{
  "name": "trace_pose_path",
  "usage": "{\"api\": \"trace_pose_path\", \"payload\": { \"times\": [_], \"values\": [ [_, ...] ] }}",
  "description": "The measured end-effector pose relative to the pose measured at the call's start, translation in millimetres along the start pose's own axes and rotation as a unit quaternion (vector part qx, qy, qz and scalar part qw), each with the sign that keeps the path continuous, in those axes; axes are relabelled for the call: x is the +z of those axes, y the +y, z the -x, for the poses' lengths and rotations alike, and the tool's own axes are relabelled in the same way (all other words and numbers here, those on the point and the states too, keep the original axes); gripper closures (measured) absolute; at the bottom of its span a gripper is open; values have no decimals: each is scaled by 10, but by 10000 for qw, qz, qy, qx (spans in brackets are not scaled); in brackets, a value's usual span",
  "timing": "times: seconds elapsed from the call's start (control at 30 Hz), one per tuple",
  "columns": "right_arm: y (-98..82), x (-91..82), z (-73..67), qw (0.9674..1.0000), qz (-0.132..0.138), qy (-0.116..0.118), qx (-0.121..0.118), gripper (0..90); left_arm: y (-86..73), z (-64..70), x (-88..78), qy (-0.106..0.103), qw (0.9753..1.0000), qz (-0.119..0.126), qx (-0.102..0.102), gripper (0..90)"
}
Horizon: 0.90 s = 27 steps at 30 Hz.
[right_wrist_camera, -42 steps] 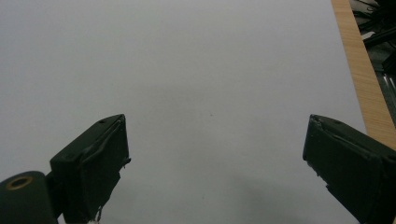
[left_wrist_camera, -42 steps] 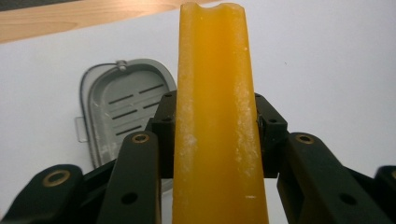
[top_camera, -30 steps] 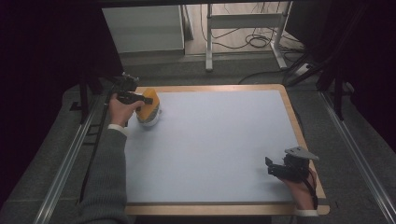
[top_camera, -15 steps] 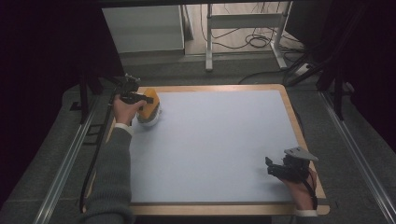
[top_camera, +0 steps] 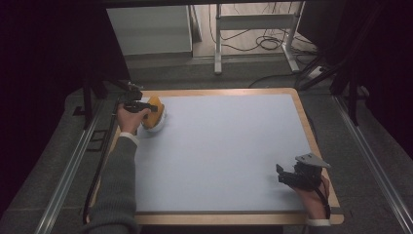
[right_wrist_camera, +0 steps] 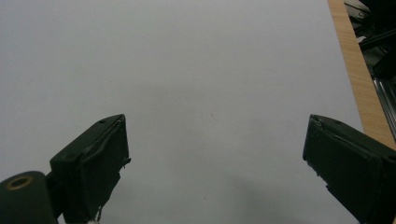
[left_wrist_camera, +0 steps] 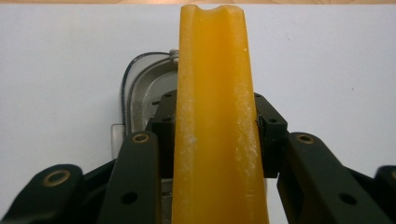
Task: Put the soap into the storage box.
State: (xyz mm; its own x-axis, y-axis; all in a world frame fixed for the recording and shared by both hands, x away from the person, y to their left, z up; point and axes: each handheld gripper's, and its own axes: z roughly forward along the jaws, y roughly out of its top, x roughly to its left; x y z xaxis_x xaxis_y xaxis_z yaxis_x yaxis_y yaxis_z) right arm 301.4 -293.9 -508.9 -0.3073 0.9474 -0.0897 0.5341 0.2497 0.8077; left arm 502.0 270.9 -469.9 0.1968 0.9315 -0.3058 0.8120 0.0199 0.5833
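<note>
Nearest the person, at the table's near right corner, the right gripper rests low over the pale mat, its jaws spread wide with nothing between them (its own view has bare mat between the two black jaws and the wooden table edge off to the right). Farther away, at the far left corner, the left gripper is closed on a flat yellow-orange piece, held edge-up and pinched from both sides. Just under and behind that piece sits a small clear and metallic object on the mat; what it is cannot be told.
</note>
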Motion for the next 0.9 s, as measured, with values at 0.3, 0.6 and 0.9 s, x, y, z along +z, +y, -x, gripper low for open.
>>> {"api": "trace_pose_path", "payload": {
  "times": [0.3, 0.6, 0.9],
  "values": [
    [0, -1, -1, 10000, 1, 9, 1, 69, 14, 16, -57, 141, 9998, 115, 82, 517],
    [3, 5, -20, 10000, -18, 11, -34, 69, -19, -29, -148, 288, 9995, 79, 119, 293],
    [-1, 19, -27, 10000, -26, 19, -34, 69, -66, -19, -401, 203, 9982, 529, 172, 247]
  ]
}}
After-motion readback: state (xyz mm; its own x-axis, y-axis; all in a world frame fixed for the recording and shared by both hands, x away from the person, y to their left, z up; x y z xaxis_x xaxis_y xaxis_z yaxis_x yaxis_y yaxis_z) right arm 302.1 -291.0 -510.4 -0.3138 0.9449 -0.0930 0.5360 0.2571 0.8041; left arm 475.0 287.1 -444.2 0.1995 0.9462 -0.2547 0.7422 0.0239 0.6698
